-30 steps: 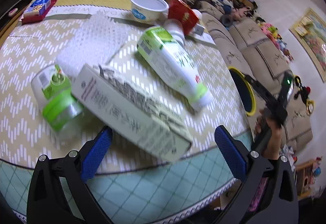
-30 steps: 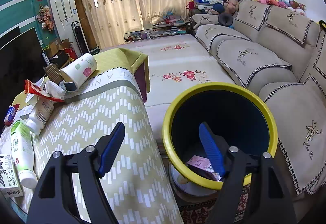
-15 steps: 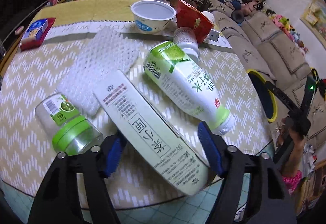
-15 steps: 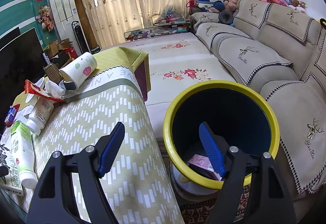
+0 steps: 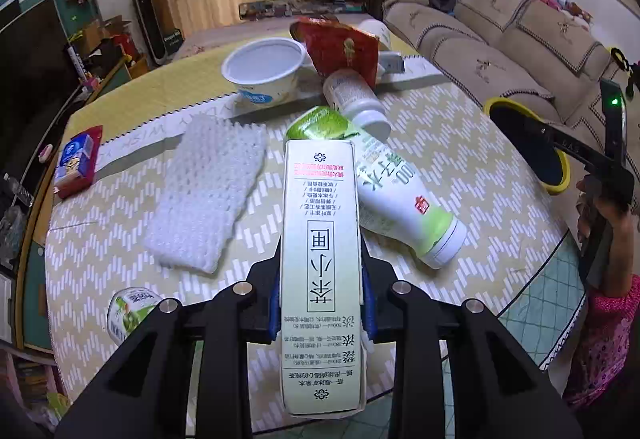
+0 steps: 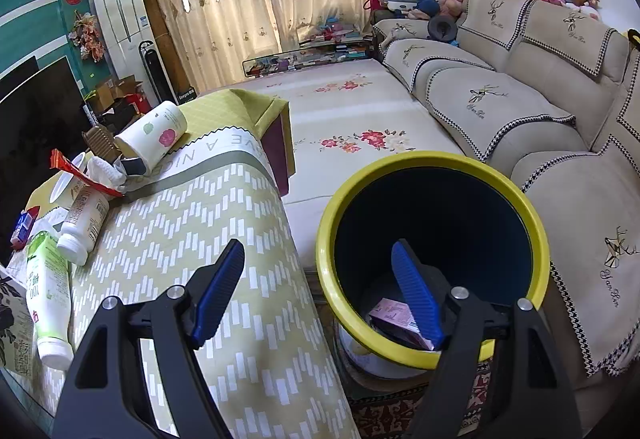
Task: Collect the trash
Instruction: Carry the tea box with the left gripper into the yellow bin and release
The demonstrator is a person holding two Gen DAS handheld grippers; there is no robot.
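My left gripper [image 5: 320, 303] is shut on a tall white drink carton [image 5: 320, 259] and holds it over the table's near edge. Behind it lie a white-and-green bottle [image 5: 396, 191], a small white bottle [image 5: 356, 99], a foam net sleeve [image 5: 208, 191], a red wrapper [image 5: 340, 49] and a white bowl [image 5: 264, 73]. A green-capped jar [image 5: 128, 313] lies at the lower left. My right gripper [image 6: 316, 291] is open and empty above the near rim of the yellow-rimmed trash bin [image 6: 432, 255], which holds a pink packet [image 6: 394, 317].
The bin [image 5: 528, 143] stands on the floor at the table's right, next to the sofa [image 6: 520, 107]. A blue-and-red pack [image 5: 76, 161] lies at the table's left. A paper cup [image 6: 152, 137] lies at the far end of the table [image 6: 224, 239].
My left gripper has closed on the carton and lifted it, so it now points straight ahead. The right gripper has stayed over the bin.
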